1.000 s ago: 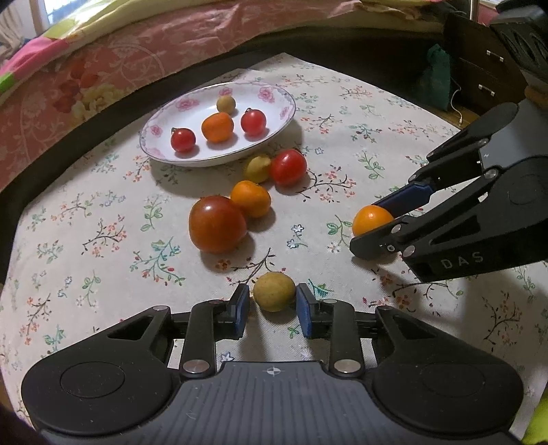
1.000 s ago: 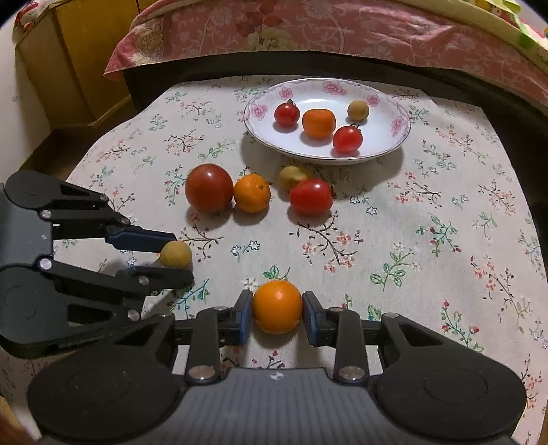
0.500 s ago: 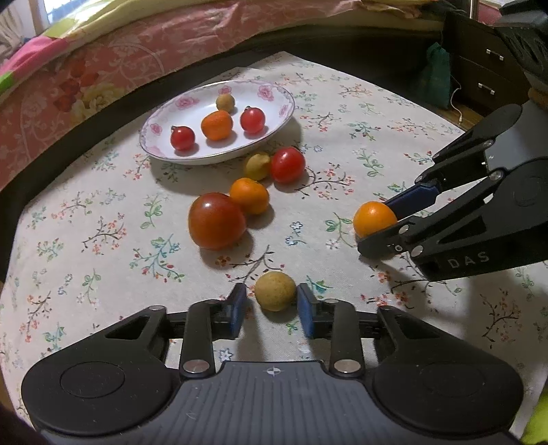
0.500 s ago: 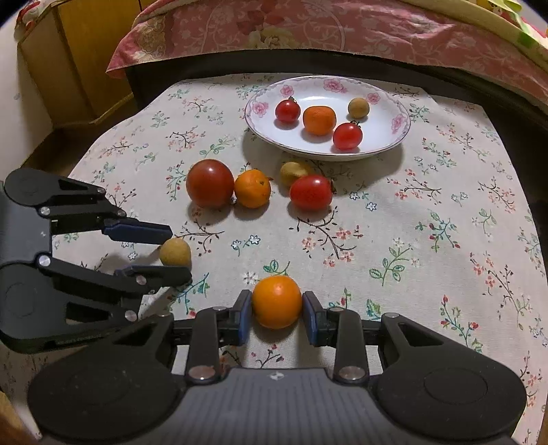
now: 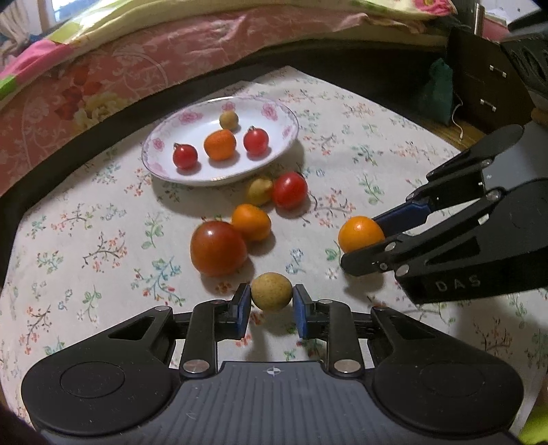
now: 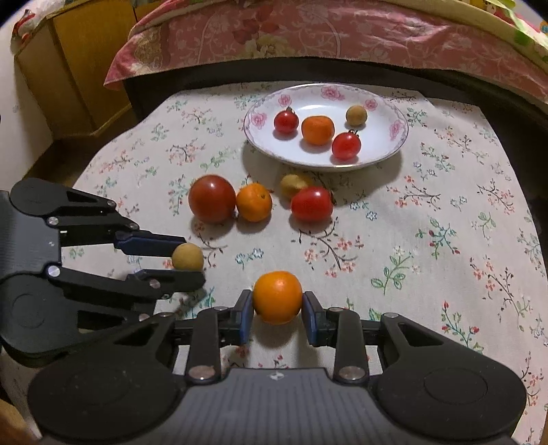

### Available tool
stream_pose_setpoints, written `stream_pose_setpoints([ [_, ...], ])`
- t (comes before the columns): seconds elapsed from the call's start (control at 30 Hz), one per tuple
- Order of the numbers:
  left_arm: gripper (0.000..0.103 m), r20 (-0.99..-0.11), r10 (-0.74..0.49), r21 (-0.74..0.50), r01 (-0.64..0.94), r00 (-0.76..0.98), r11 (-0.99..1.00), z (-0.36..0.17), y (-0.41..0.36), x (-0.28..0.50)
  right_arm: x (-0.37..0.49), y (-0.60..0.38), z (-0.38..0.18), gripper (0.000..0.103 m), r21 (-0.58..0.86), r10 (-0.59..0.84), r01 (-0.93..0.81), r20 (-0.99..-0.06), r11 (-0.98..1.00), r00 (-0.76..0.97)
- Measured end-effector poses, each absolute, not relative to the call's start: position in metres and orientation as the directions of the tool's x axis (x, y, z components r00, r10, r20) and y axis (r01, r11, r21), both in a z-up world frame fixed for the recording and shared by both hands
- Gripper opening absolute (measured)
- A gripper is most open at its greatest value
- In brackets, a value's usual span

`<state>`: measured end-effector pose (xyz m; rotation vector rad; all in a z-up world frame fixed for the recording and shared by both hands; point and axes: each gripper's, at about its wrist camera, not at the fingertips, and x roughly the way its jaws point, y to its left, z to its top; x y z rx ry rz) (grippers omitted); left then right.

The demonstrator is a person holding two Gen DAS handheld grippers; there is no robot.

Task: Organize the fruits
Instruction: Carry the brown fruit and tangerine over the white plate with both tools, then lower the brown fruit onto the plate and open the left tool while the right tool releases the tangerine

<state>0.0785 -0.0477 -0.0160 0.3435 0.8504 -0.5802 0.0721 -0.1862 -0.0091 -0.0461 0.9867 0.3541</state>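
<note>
My left gripper is shut on a small tan round fruit and holds it just above the cloth; it also shows in the right wrist view. My right gripper is shut on an orange, seen from the left wrist view too. A white floral plate at the far side holds two cherry tomatoes, an orange and a tan fruit. Between plate and grippers lie a big tomato, an orange, a red tomato and a yellowish fruit.
The table wears a flowered cloth with a dark rim. A bed with a pink quilt runs along the far side. A wooden cabinet stands at the left in the right wrist view, dark drawers at the right in the left wrist view.
Both grippers have risen and moved forward toward the plate with their fruits held. The loose fruits and the plate have not moved.
</note>
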Motion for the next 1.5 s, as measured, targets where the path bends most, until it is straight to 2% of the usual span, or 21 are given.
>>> stream_pose_setpoints([
  [1.03, 0.033, -0.714, -0.355, 0.056, 0.555, 0.603, 0.830, 0.011, -0.056, 0.111, 0.094, -0.191, 0.017, 0.031, 0.143, 0.275, -0.262, -0.761, 0.954, 0.587],
  [1.5, 0.032, -0.679, -0.336, 0.069, 0.512, 0.653, 0.856, 0.018, -0.060, 0.148, 0.135, -0.198, 0.025, 0.031, 0.155, 0.284, -0.252, -0.720, 0.955, 0.633],
])
